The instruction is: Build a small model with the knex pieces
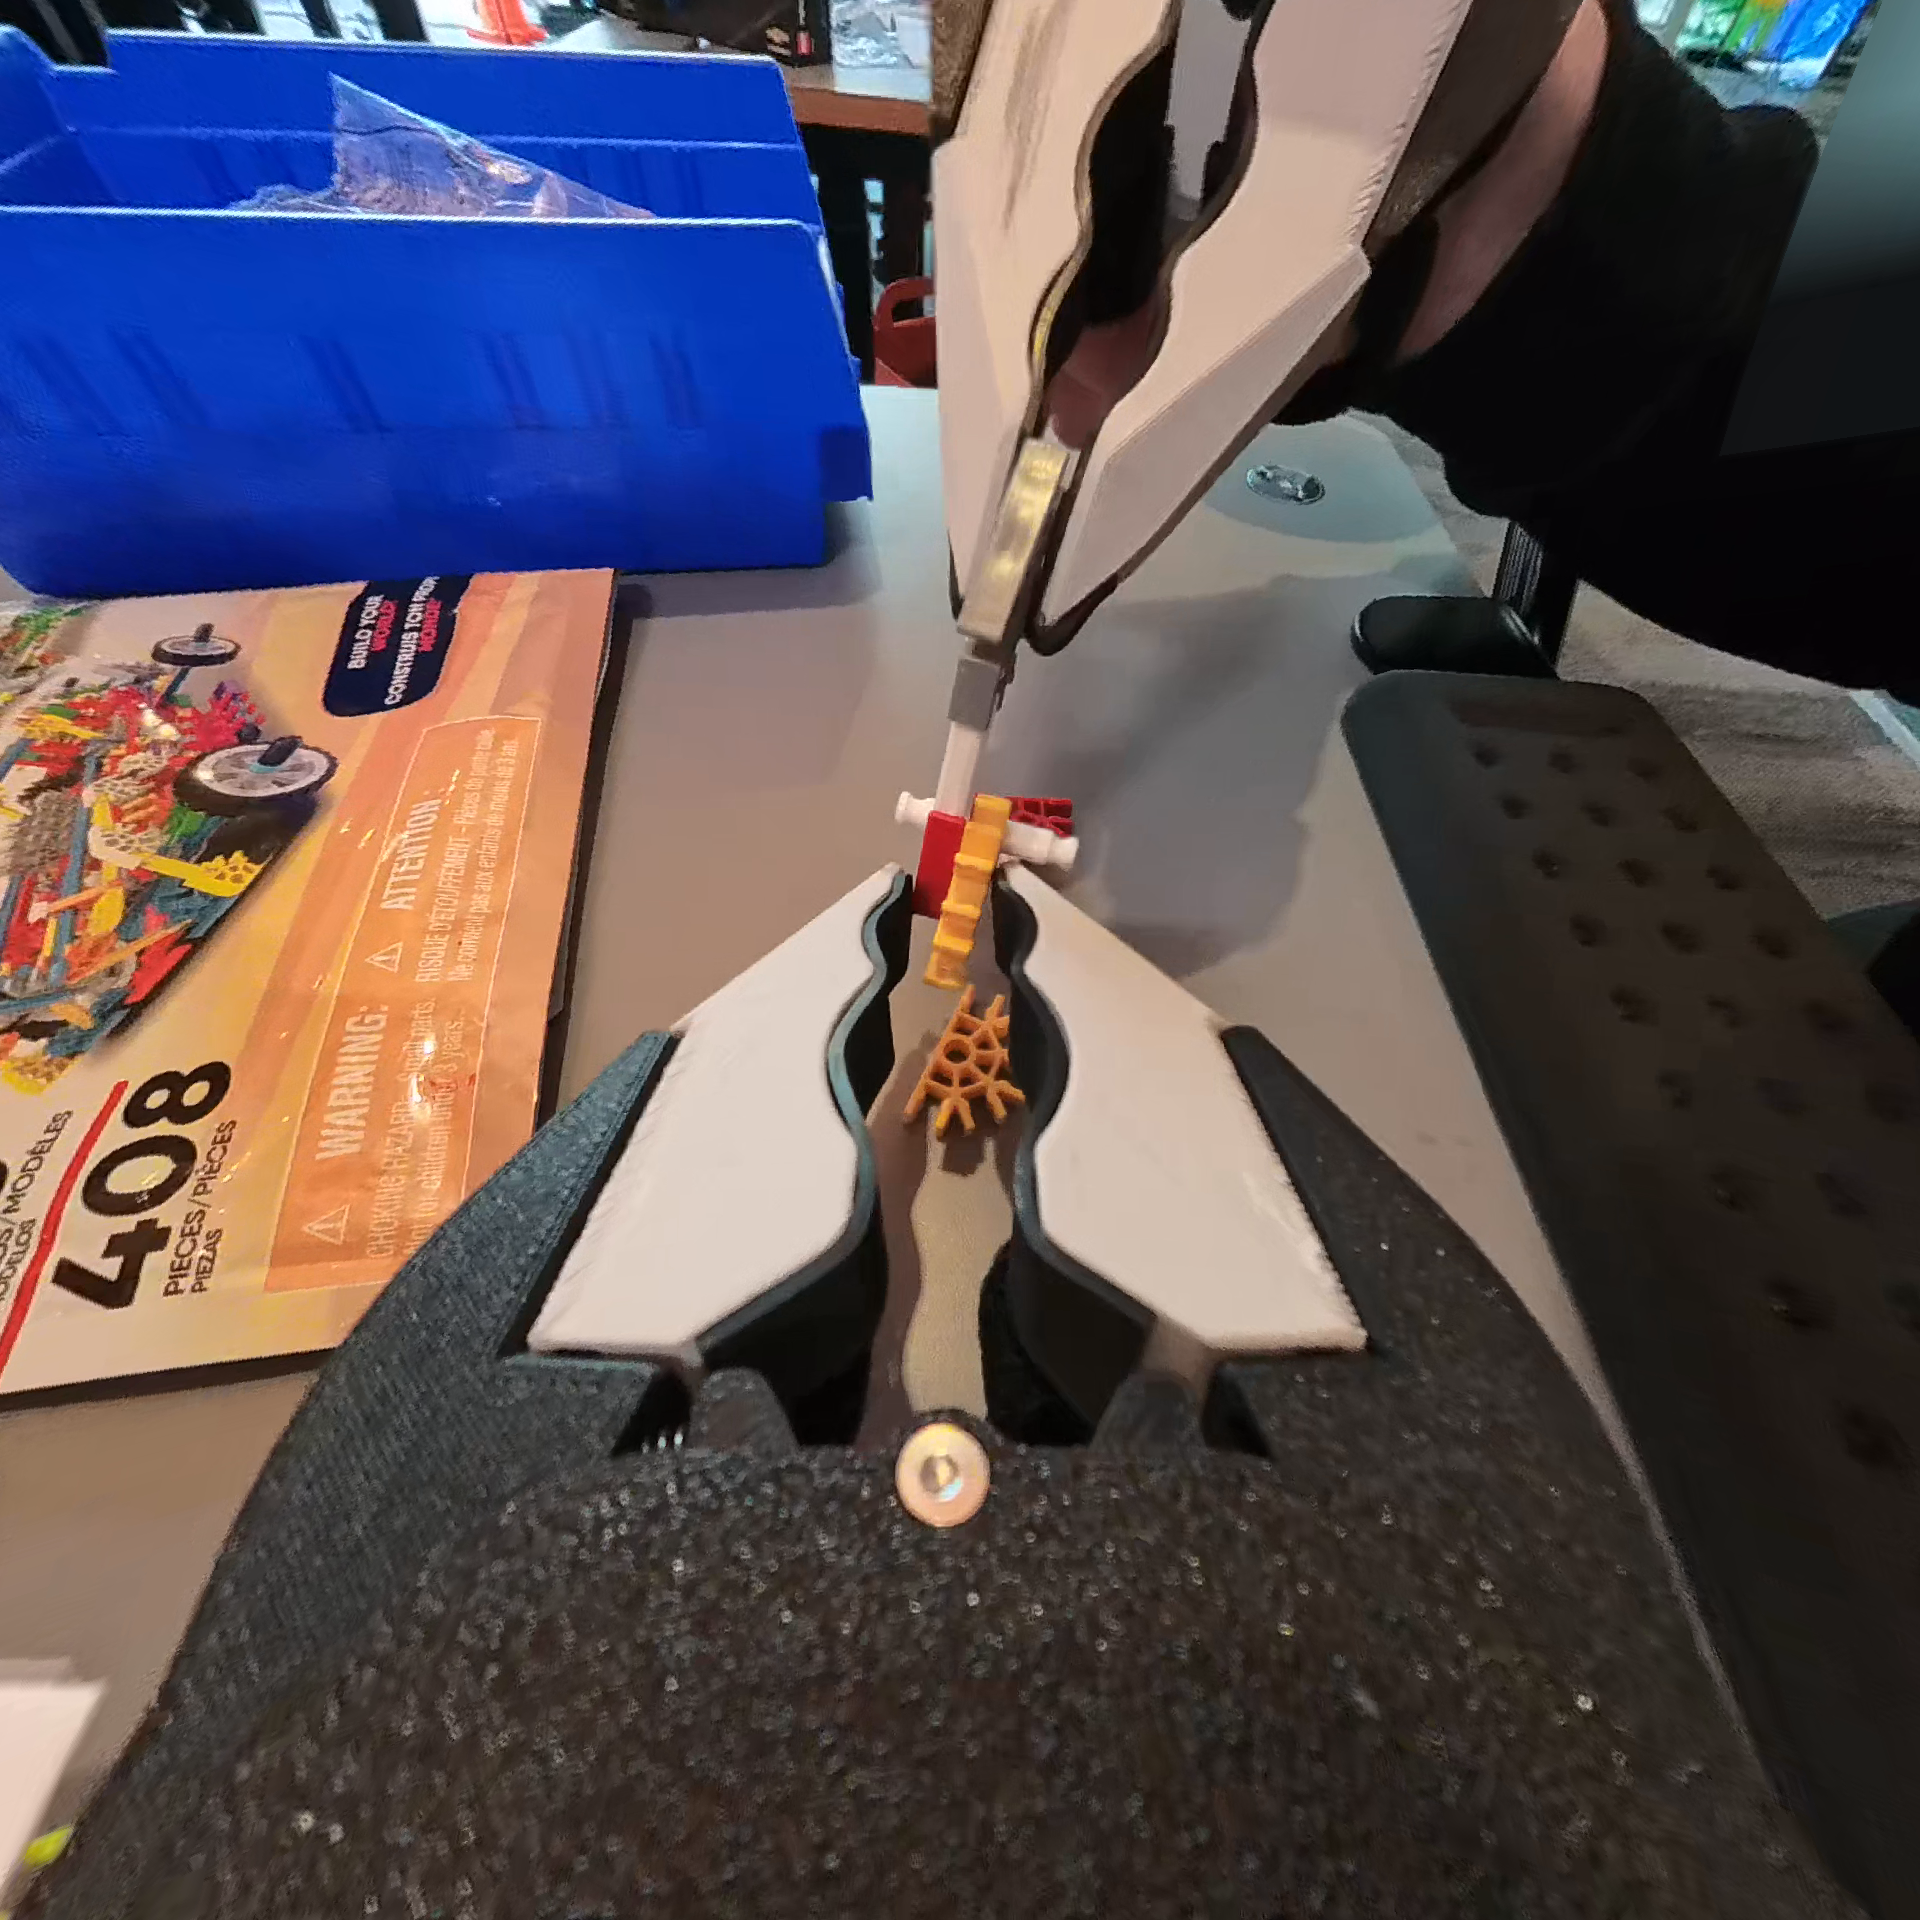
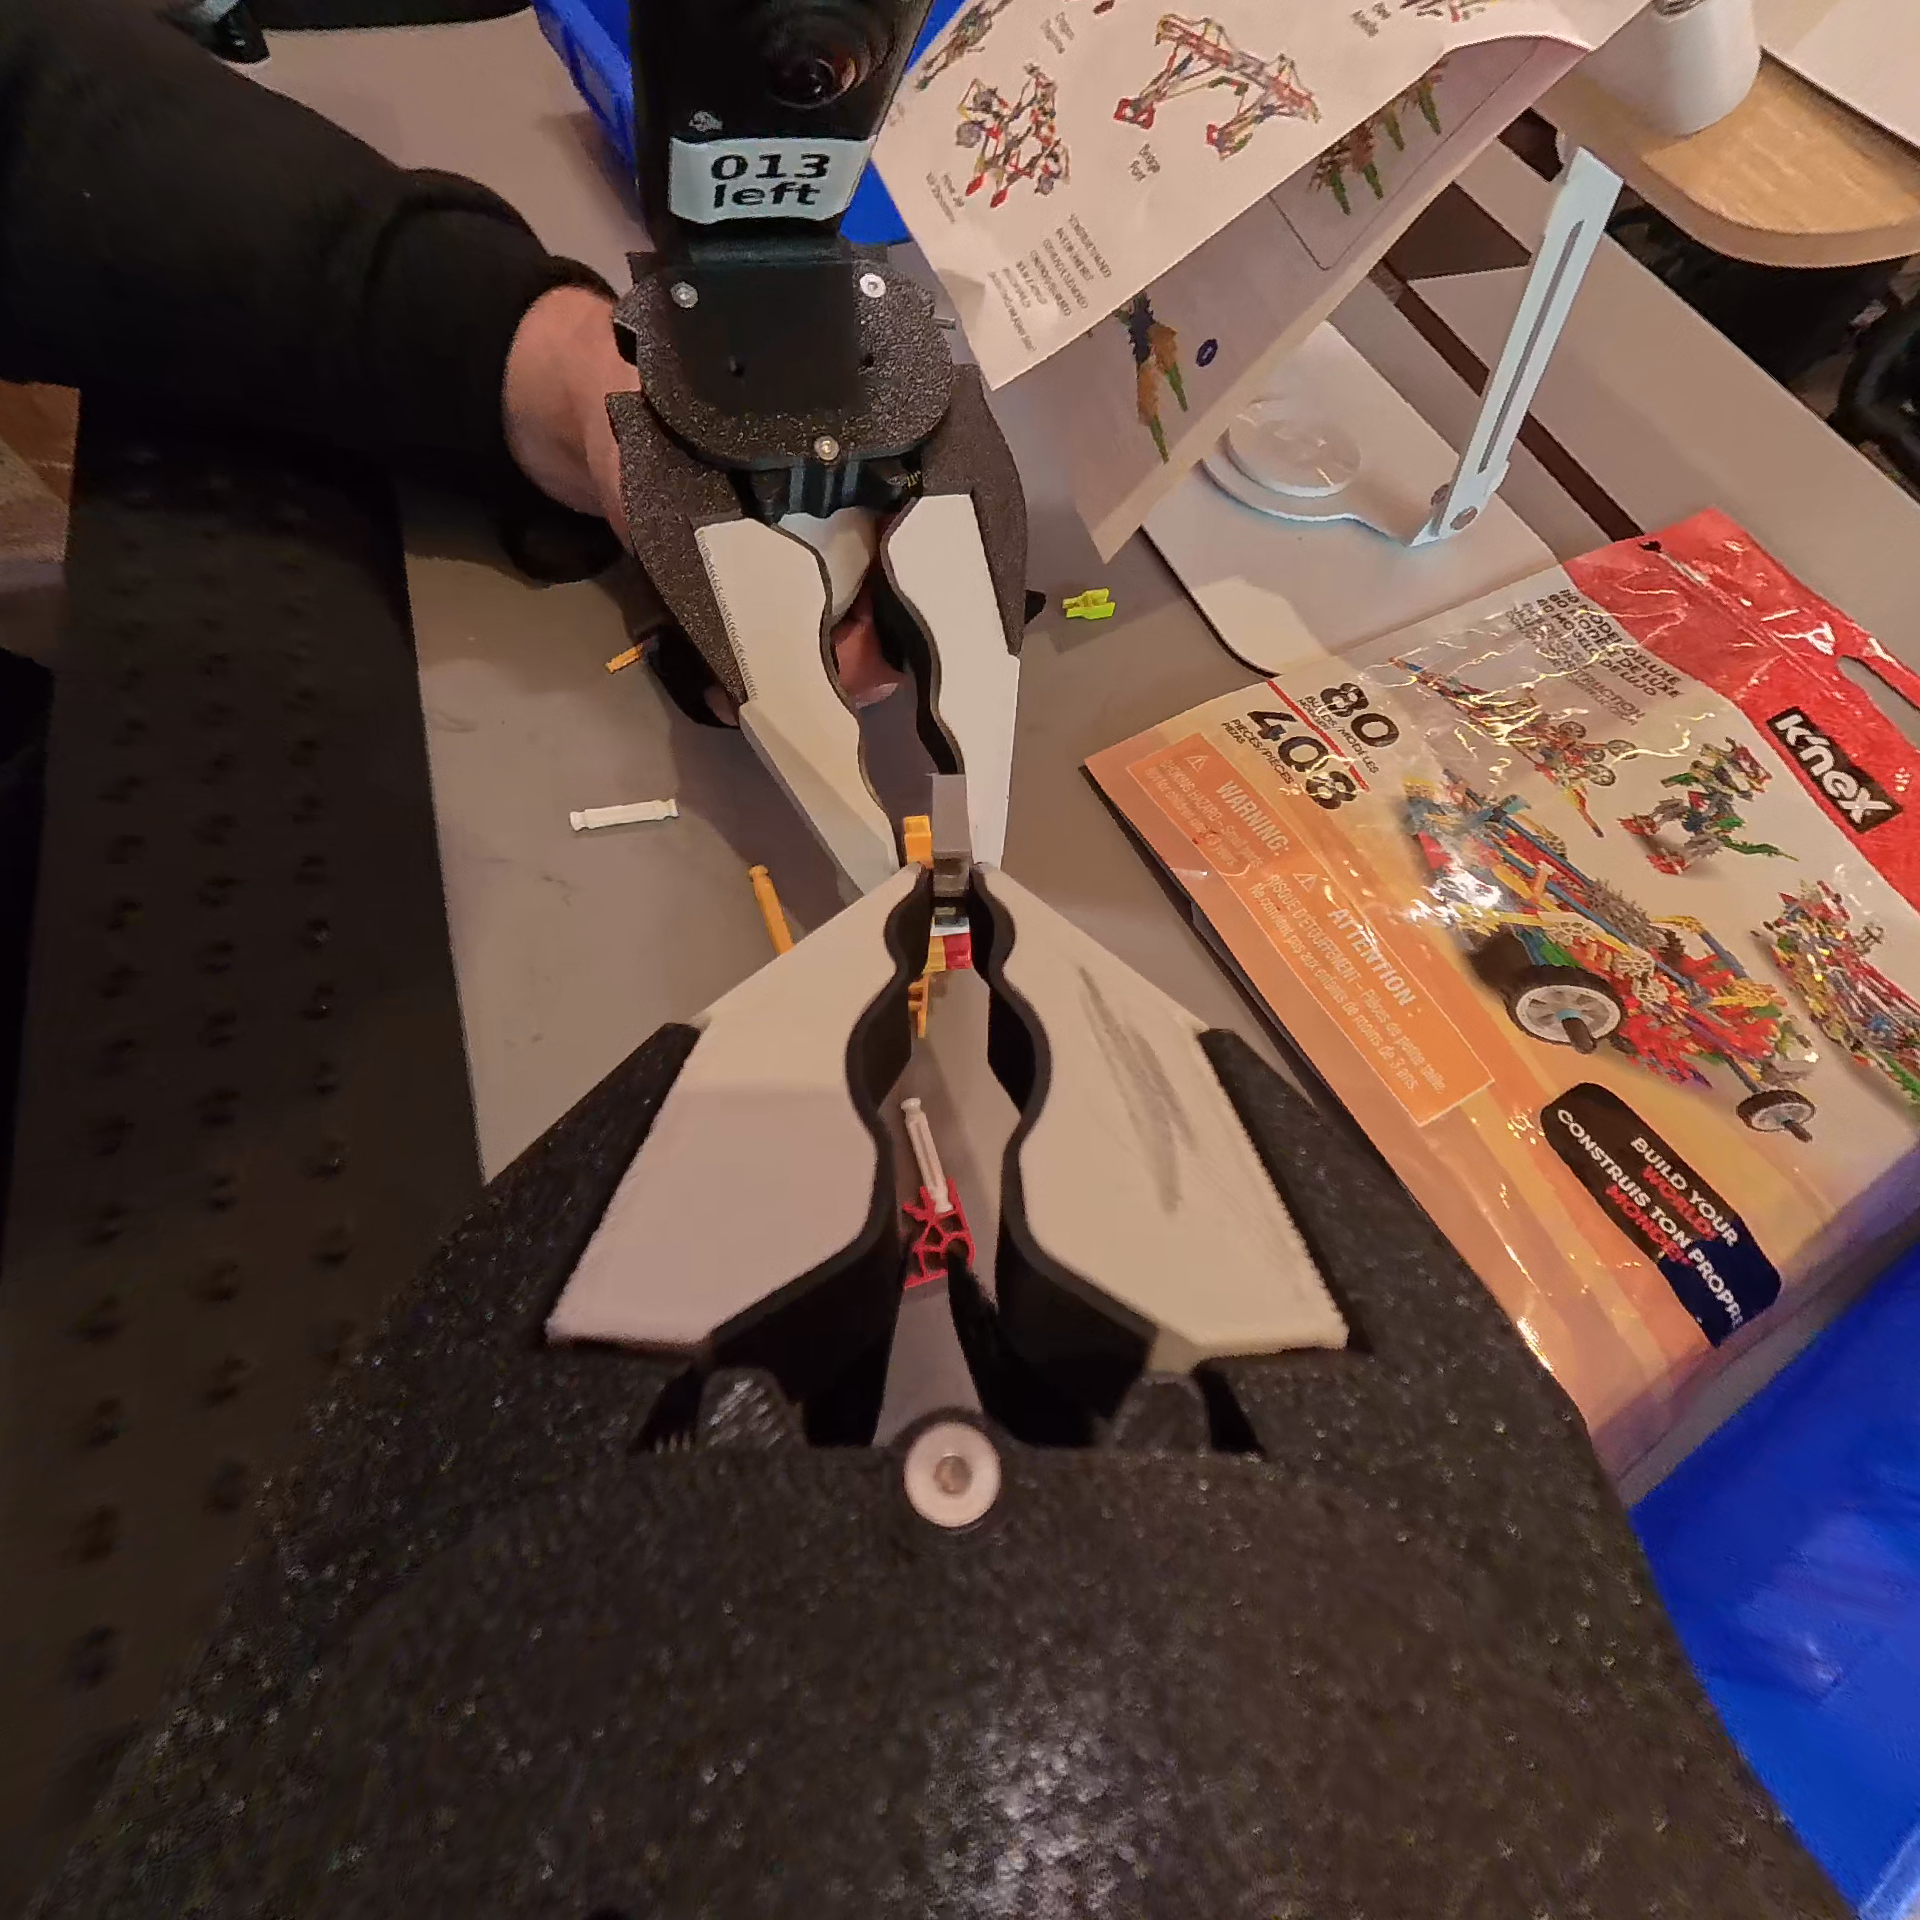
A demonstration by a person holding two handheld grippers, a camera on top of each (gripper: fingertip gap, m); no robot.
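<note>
The left gripper (image 1: 951, 883) clamps the red-and-yellow toy assembly (image 1: 961, 868). The right gripper (image 1: 1003, 634) pinches its grey-tipped white rod (image 1: 961, 753), seemingly plugged into the red connector.

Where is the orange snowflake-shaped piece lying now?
In the left wrist view, the orange piece lies flat on the grey table, between the left hand-held gripper's fingers, just behind the red-and-yellow assembly at their tips.

A blue bin (image 1: 416, 343) sits far left of the jaws, a printed toy bag (image 1: 281, 935) beside them, and a black perforated pad (image 1: 1662, 1039) to their right.
</note>
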